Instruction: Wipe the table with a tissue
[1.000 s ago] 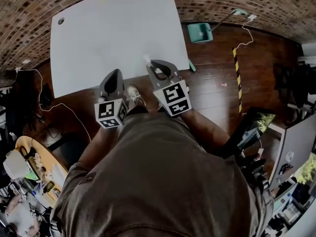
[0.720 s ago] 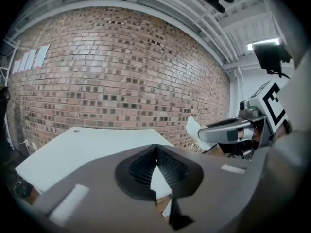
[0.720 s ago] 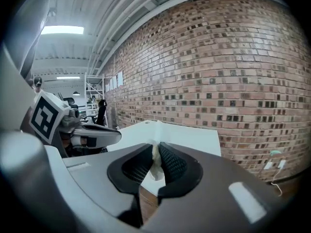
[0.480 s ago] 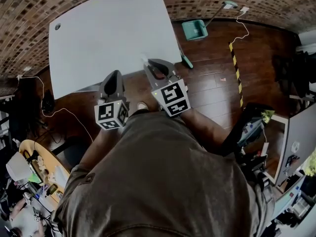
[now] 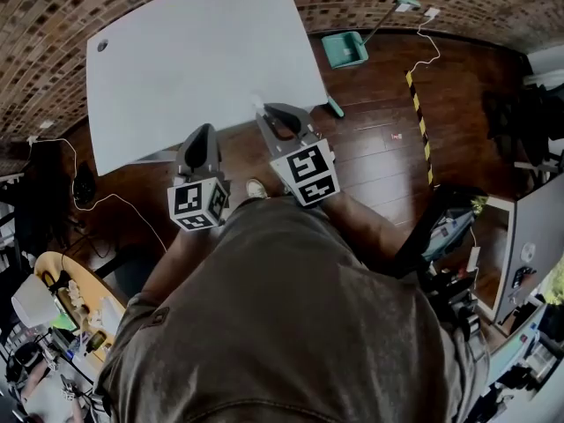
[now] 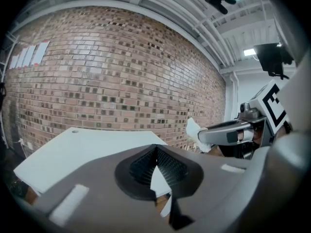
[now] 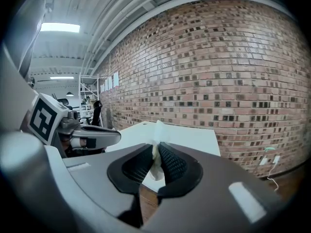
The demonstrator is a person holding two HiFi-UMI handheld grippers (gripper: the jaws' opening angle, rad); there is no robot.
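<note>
- Right tool [image 7: 156, 148] is clamped on the tissue [image 7: 157, 130]. White paper is pinched between the ribbed pads, with a tuft poking out above them and a fold hanging below.
- From the head view, the right tool [image 5: 266, 113] reaches to the tabletop's [image 5: 194, 60] near edge, towards the near right corner. The tissue [image 5: 258, 104] is right at that edge; I can't tell whether it touches the surface.
- Left tool [image 6: 155, 148] has its jaws together with nothing gripped, only the white tabletop showing through the gap below them.
- Left tool [image 5: 204, 132] sits just short of the near edge, beside the right one and apart from it.
- Both tools carry a cube with black-and-white square markers [image 5: 308, 174]; these are patterns, not lettering.
- A small round hole [image 5: 103, 46] sits in the tabletop's far left corner.
- On the wooden floor to the right are a teal dustpan [image 5: 345, 51] and a yellow-and-black striped strip [image 5: 419, 117].
- A brick wall [image 7: 233, 72] stands behind the tabletop.
</note>
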